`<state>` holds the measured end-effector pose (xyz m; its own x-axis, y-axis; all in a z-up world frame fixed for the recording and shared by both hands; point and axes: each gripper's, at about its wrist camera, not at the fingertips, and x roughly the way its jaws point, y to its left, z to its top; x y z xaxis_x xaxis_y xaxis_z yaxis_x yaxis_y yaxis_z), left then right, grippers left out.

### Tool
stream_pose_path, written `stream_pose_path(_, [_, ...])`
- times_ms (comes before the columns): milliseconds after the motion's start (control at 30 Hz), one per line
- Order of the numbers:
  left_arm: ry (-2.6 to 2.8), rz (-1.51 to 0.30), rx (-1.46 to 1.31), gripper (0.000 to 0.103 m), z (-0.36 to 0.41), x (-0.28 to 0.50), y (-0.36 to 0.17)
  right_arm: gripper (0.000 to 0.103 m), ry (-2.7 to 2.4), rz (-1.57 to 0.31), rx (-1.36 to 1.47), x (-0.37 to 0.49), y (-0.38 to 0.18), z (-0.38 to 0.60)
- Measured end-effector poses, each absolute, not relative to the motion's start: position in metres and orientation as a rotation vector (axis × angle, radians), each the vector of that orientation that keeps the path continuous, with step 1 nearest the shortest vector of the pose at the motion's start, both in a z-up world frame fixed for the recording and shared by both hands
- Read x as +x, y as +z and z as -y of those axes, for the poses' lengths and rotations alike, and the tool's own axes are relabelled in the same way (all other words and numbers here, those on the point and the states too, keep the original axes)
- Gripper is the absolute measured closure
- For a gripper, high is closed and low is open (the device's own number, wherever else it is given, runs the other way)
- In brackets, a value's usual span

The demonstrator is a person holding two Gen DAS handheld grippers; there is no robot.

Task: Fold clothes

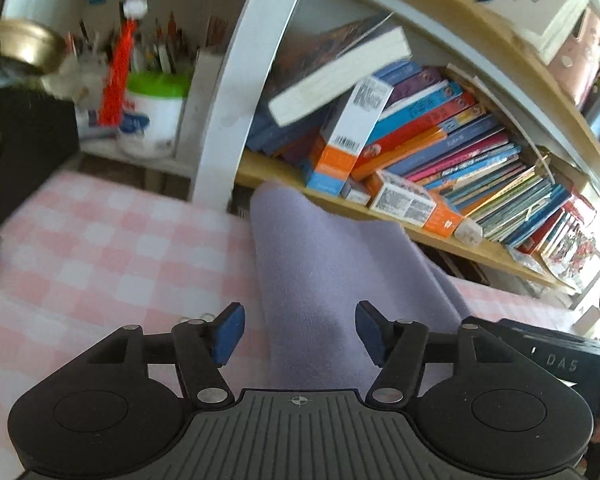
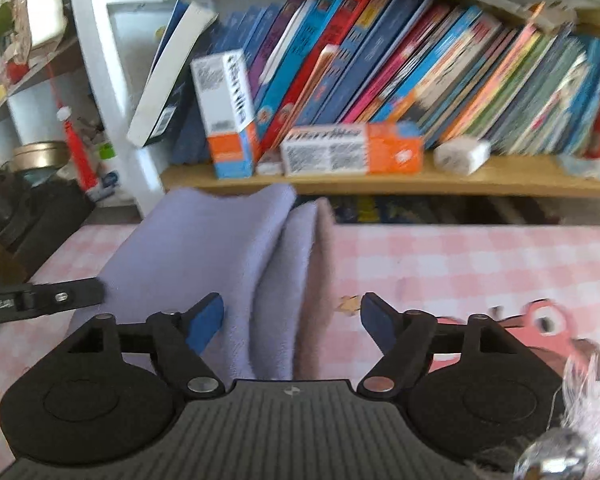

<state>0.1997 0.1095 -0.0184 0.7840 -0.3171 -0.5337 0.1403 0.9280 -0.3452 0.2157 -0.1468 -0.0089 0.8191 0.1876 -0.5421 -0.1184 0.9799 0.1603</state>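
A lavender garment (image 1: pixel 320 264) lies folded lengthwise on the pink checked tablecloth (image 1: pixel 112 248). My left gripper (image 1: pixel 300 330) is open and empty just above the garment's near end. In the right wrist view the same garment (image 2: pixel 204 256) shows layered folds along its right edge. My right gripper (image 2: pixel 292 320) is open and empty, its jaws either side of that folded edge. The left gripper's black body (image 2: pixel 40 300) pokes in at the left of the right wrist view.
A wooden bookshelf (image 2: pixel 380 184) packed with books and orange-white boxes (image 2: pixel 352 154) runs along the table's far edge. A white post (image 1: pixel 236 92), a pen pot (image 1: pixel 156 116) and a brass bowl (image 1: pixel 24 44) stand at the far left. A pink cartoon print (image 2: pixel 540 328) marks the cloth.
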Motion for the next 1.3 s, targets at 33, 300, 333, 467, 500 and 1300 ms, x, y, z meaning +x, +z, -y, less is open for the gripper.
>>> stream_pose_path(33, [-0.248,-0.61,-0.292,0.036,-0.108,0.195,-0.014,0.024,0.147,-0.574,0.121,0.21,-0.005,0.146])
stream_pose_path(300, [-0.23,-0.548,-0.183,0.014,-0.085,0.16,0.01,0.005,0.058,-0.491,0.074,0.162,0.018,0.129])
stream_pose_path(333, [-0.23,-0.547,-0.171,0.014,-0.083,0.155,0.011,0.002,0.052,-0.491,0.064,0.157,0.019,0.127])
stream_pose_path(467, [-0.227,-0.565,-0.15,0.013,-0.08,0.136,0.012,0.0,0.046,-0.506,0.051,0.134,0.018,0.124])
stream_pose_path(500, [-0.226,-0.571,-0.15,0.013,-0.079,0.13,0.012,0.0,0.048,-0.513,0.054,0.127,0.017,0.124])
stream_pose_path(1300, [-0.17,-0.7,-0.052,0.005,-0.075,0.059,-0.002,0.0,-0.02,-0.688,0.146,0.05,-0.012,0.129])
